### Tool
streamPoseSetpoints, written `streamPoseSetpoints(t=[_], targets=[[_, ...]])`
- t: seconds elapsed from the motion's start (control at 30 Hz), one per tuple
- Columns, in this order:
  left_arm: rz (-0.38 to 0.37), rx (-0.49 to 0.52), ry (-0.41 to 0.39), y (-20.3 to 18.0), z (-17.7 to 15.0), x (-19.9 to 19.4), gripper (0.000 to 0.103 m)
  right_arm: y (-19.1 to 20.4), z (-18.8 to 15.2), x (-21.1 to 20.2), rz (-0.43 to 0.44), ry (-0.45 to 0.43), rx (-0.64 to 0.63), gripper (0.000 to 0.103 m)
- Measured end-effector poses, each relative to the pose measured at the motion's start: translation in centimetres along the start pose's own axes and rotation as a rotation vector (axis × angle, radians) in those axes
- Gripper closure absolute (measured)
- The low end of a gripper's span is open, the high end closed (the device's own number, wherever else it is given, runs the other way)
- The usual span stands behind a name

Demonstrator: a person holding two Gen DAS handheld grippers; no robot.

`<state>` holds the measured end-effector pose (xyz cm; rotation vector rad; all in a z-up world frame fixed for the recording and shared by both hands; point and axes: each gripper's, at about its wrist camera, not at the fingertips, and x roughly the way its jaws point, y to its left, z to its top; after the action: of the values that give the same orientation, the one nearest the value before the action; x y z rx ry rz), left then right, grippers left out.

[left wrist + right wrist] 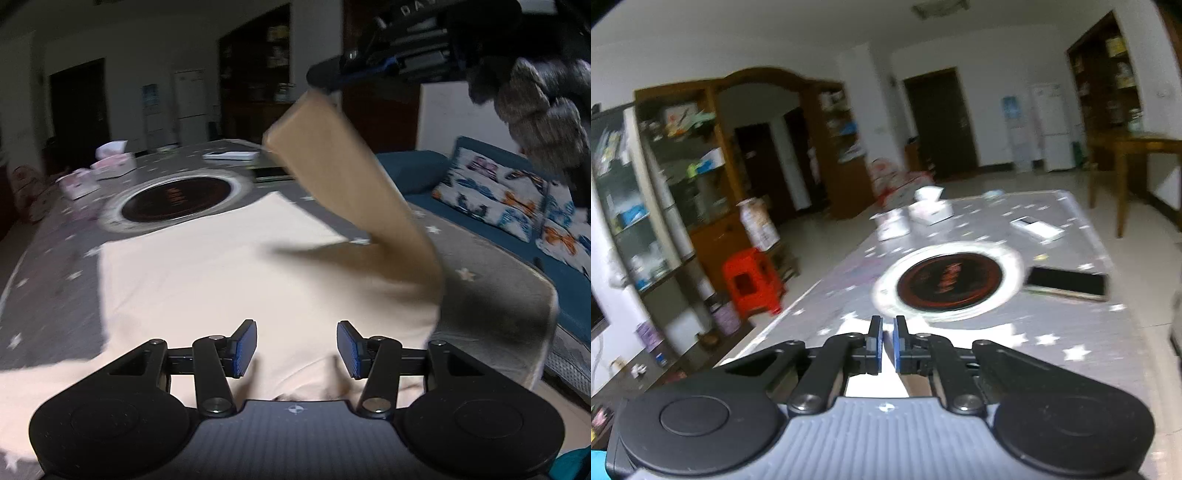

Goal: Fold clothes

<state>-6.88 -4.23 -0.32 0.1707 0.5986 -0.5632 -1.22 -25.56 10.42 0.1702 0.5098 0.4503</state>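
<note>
A cream shirt [221, 266] lies flat on the grey star-print table [55, 258]. Its right sleeve [354, 184] is lifted high off the table, pinched at its end by my right gripper [325, 79], seen from the left wrist view at the upper right. In the right wrist view the right gripper [887, 347] is nearly shut on a thin edge of the cream cloth [871, 384], well above the table. My left gripper [296, 349] is open and empty, low over the shirt's near edge.
A round black burner with a white ring [177, 201] is set in the table beyond the shirt. Tissue boxes [110, 162], a white box [1038, 227] and a dark tablet [1067, 282] lie farther back. A blue sofa with a patterned cushion [509, 199] stands right; a red stool [753, 280] left.
</note>
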Motion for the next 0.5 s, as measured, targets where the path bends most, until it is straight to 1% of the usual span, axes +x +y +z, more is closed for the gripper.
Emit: streamPoseSetpoints(t=[0.13, 0.23, 0.27, 0.3, 0.4, 0.5], targets=[[0.036, -0.042, 0.007, 2.0, -1.1, -1.1, 0.051, 3.4, -1.0, 2.7, 0.07, 0.051, -0.025, 0.099], [0.055, -0.054, 0.017, 3.1, -1.5, -1.1, 0.051, 4.3, -1.5, 3.1, 0.08, 0.069, -0.044, 0.098], [0.06, -0.06, 0.017, 3.4, -1.5, -1.0, 0.051, 4.3, -1.6, 3.1, 0.072, 0.077, -0.049, 0.095], [0.061, -0.066, 0.017, 3.6, -1.3, -0.8, 0.052, 4.0, -1.7, 3.0, 0.052, 0.087, -0.055, 0.094], [0.06, -0.071, 0.017, 3.7, -0.6, 0.0, 0.053, 2.5, -2.3, 2.5, -0.007, 0.111, -0.052, 0.093], [0.059, -0.065, 0.022, 3.4, 0.3, 1.0, 0.055, 0.8, -3.0, 1.8, -0.062, 0.133, -0.043, 0.084]])
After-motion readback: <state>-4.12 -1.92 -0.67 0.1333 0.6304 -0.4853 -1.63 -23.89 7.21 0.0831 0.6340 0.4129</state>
